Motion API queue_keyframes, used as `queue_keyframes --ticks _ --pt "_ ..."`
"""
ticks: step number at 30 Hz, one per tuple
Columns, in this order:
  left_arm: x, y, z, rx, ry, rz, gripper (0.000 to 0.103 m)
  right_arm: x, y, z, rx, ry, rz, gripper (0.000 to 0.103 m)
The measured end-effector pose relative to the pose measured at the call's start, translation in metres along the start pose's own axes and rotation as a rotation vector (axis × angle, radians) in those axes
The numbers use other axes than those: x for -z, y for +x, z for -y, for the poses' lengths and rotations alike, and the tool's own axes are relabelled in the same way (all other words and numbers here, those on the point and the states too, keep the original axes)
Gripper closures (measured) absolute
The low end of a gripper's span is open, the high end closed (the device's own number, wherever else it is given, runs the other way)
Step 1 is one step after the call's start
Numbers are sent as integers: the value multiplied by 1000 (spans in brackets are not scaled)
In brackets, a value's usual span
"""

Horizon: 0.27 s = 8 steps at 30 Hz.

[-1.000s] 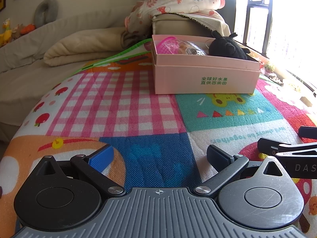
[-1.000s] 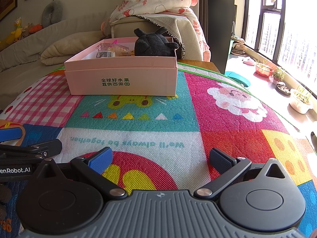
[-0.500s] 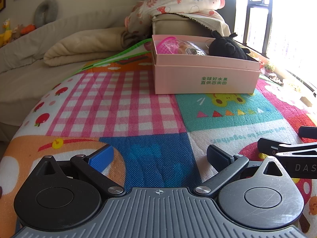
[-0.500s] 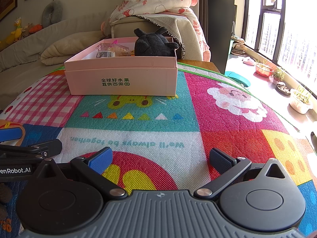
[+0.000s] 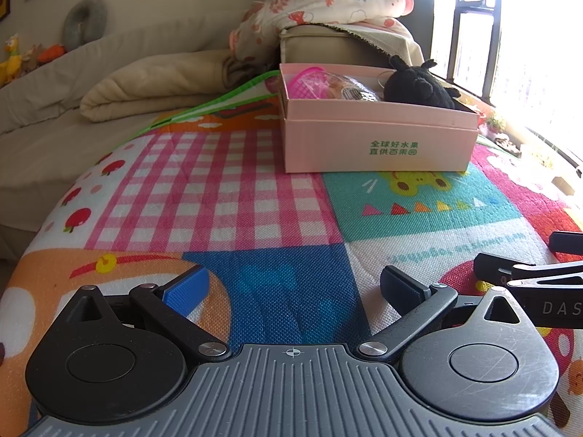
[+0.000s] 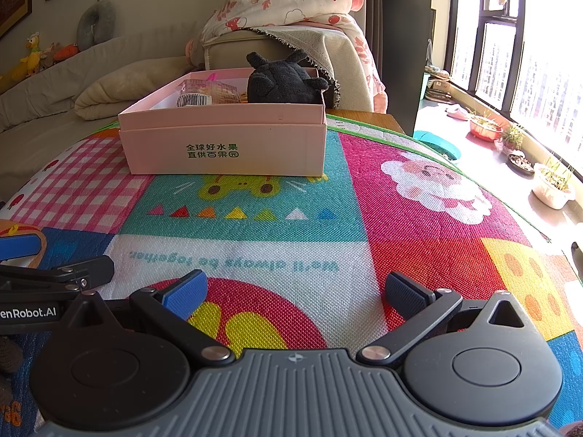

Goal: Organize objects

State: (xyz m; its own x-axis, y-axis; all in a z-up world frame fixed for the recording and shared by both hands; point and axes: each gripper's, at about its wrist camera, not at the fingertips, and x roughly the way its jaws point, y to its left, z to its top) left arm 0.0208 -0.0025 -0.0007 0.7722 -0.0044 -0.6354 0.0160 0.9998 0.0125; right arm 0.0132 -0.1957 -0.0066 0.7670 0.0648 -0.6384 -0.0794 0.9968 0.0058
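A pink cardboard box (image 5: 379, 142) with green print stands on the colourful play mat (image 5: 233, 196), well ahead of both grippers; it also shows in the right wrist view (image 6: 222, 145). In it lie a black plush toy (image 5: 415, 87) (image 6: 284, 80), a pink plastic item (image 5: 306, 83) and a clear wrapped packet (image 6: 204, 94). My left gripper (image 5: 291, 287) is open and empty, low over the mat. My right gripper (image 6: 295, 291) is open and empty, beside it on the right. Each gripper's fingers show at the edge of the other's view.
A beige sofa with a folded blanket (image 5: 153, 87) lies behind the mat at the left. A chair draped with a floral quilt (image 6: 291, 3) stands behind the box. Potted plants (image 6: 554, 182) line the window floor at the right. The mat edge (image 6: 452, 160) curves off right.
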Motion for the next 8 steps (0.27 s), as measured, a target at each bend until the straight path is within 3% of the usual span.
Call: queue_keyframes --ticks 8 --pt "-1 1 -2 4 -1 2 0 0 0 0 0 0 0 0"
